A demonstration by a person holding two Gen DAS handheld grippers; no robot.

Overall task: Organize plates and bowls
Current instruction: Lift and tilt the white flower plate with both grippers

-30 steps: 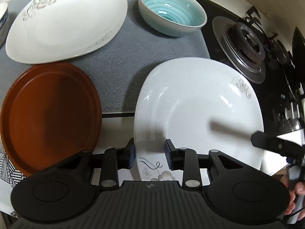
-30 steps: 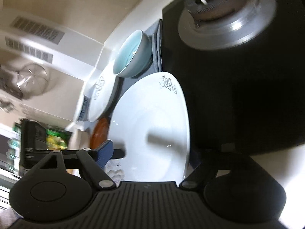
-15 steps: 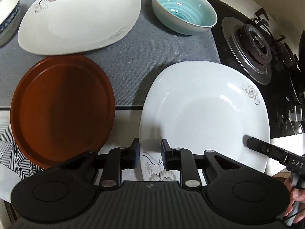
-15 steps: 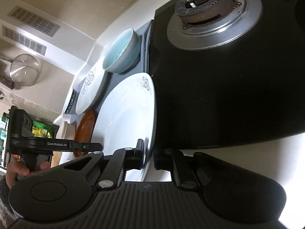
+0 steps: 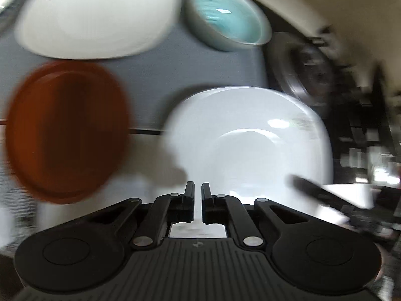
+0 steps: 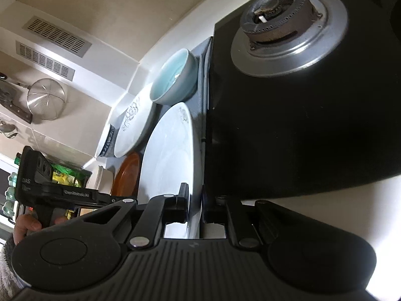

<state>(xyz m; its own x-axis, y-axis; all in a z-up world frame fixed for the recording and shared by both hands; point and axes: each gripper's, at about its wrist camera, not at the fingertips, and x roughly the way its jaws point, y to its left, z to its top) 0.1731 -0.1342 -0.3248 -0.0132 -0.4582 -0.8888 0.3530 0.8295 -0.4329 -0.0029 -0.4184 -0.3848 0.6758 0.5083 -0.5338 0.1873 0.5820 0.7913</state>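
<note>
A white square plate with a flower print (image 5: 250, 140) lies near the counter's front edge, beside the stove. My left gripper (image 5: 198, 193) is shut, its fingers at the plate's near rim, nothing clearly between them; this view is blurred. My right gripper (image 6: 194, 200) is shut on the rim of the same plate (image 6: 173, 155). A brown plate (image 5: 65, 130) lies to the left, a larger white plate (image 5: 97, 17) behind it, and a teal bowl (image 5: 230, 20) at the back. The bowl also shows in the right wrist view (image 6: 173, 77).
A black gas stove with a burner (image 6: 283, 20) is right of the plates. A grey mat (image 5: 155, 75) lies under the far dishes. A blue-patterned bowl (image 6: 107, 143) sits at the far left. A strainer (image 6: 46, 97) hangs on the wall.
My left gripper has closed from open and is moving, blurring its view. My right gripper has closed on the white plate's rim.
</note>
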